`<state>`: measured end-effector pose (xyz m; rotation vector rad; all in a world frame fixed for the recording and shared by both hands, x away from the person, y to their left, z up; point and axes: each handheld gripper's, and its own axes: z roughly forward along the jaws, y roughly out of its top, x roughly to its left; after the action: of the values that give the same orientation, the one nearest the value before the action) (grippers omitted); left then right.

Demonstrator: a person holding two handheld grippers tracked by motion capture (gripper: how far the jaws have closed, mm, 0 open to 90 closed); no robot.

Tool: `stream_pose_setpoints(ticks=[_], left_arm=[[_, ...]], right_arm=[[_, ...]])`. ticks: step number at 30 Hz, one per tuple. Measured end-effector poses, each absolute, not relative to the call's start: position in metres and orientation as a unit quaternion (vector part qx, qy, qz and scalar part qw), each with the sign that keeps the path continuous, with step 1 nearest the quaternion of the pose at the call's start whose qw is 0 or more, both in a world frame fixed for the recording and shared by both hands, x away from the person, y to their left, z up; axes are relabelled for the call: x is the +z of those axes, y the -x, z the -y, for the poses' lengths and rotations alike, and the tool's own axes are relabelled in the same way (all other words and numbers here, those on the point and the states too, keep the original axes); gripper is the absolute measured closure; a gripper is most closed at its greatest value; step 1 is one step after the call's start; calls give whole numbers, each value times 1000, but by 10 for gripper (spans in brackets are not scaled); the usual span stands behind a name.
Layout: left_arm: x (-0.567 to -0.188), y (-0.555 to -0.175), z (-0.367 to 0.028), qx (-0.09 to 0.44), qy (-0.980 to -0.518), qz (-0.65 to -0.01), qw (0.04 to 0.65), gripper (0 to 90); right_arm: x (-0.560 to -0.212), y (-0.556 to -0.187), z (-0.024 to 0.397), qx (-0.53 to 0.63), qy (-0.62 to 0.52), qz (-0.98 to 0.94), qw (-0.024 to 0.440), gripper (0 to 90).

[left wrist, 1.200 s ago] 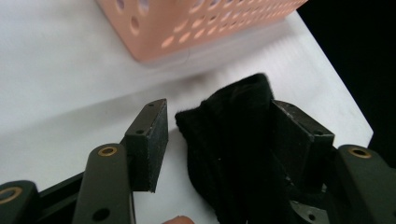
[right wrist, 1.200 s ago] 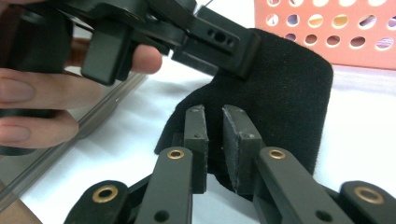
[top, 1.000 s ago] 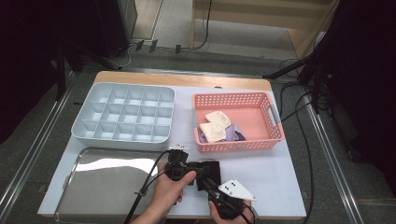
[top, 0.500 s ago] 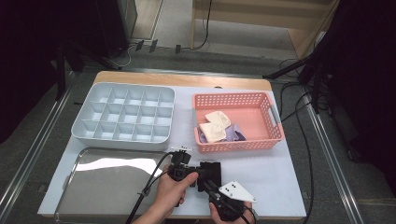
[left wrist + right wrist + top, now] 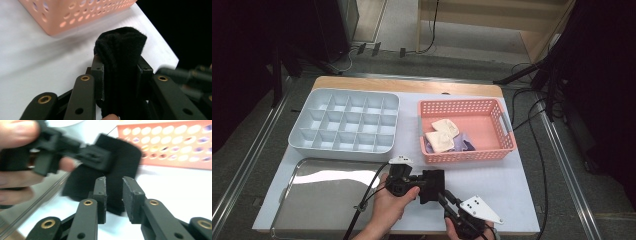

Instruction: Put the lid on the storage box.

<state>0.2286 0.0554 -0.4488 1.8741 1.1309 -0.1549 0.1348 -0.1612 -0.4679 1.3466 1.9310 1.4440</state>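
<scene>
A black cloth [image 5: 432,183] hangs just above the white table near its front edge. My left gripper [image 5: 424,186] comes in from the left and is shut on it. In the left gripper view both pads press the folded cloth [image 5: 120,45], after the jaws [image 5: 120,67] have just been closing. My right gripper [image 5: 443,194] reaches up from the front right, and its jaws have just been opening. In the right gripper view its pads [image 5: 114,182] stand apart with the cloth's [image 5: 122,157] lower edge in the gap, unpressed. The left gripper [image 5: 98,157] grips the cloth above them.
A pink perforated basket [image 5: 507,125] at the back right holds cream and purple cloths [image 5: 443,136]. A grey compartment tray [image 5: 344,125] sits at the back left. A shiny metal tray [image 5: 327,195] lies front left, close beside my left hand.
The left gripper's jaws have come together on the black cloth and the hand has risen slightly. The right gripper has stayed in place.
</scene>
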Motion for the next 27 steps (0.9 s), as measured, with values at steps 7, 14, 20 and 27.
stream_pose_setpoints(ticks=[7,14,20,27], left_arm=[[-441,-228,-71,-39,-763,-457,455,681],[-434,-227,-81,-29,-763,-453,461,684],[-428,-227,-94,-17,-760,-457,463,685],[-412,-228,-115,-9,-761,-447,470,696]], right_arm=[[-467,-143,186,520,-492,-667,209,609],[-468,-152,204,517,-502,-655,225,523],[-469,-158,218,517,-503,-653,231,432],[-470,-165,238,516,-512,-649,226,308]])
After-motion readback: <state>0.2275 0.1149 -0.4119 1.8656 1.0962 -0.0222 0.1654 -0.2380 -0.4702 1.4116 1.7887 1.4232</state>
